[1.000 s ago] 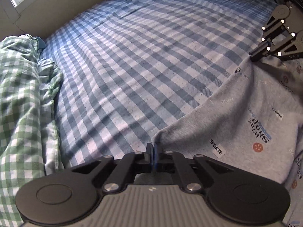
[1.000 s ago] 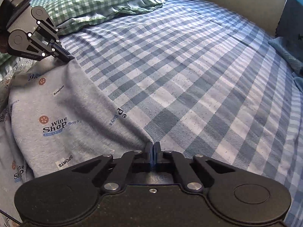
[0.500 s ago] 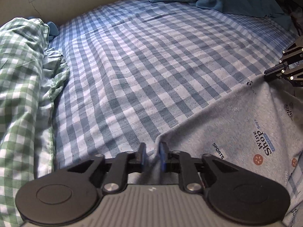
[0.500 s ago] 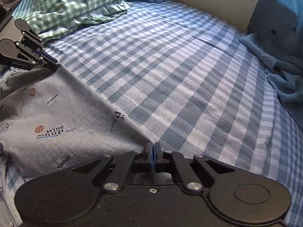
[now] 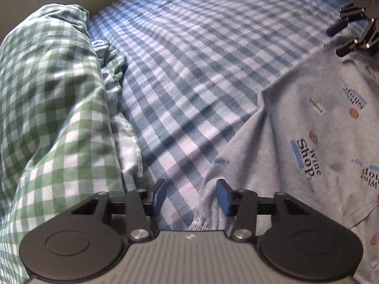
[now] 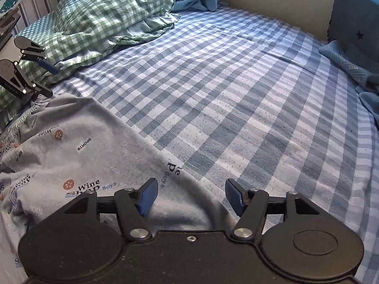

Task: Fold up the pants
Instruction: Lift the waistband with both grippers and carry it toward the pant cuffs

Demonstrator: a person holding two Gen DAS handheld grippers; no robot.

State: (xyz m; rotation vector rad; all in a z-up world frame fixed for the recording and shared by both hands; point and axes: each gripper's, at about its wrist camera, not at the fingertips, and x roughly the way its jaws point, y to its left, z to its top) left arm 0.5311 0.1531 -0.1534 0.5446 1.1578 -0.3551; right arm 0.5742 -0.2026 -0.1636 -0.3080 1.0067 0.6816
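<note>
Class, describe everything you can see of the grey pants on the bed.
The pants are soft grey knit, printed with small words such as "Wine Shop", "SPORTS" and "Boys" and orange round badges. They lie spread, slightly wrinkled, on the blue checked sheet, one stitched edge near the green checked pillow. No gripper pad presses on the cloth: both have just opened.

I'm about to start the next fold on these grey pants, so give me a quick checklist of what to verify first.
1. Left claw open, pads off the cloth: ok; its jaws have just been opening.
2. Right claw open, nothing pinched: ok; also just opened.
3. Grey pants lying on the checked bedsheet: ok.
4. Folded edge flat: not ok, a ridge runs near the left claw.
5. Green checked pillow apart from the pants: ok.
6. Whole garment squared up: cannot tell, part lies out of frame.
</note>
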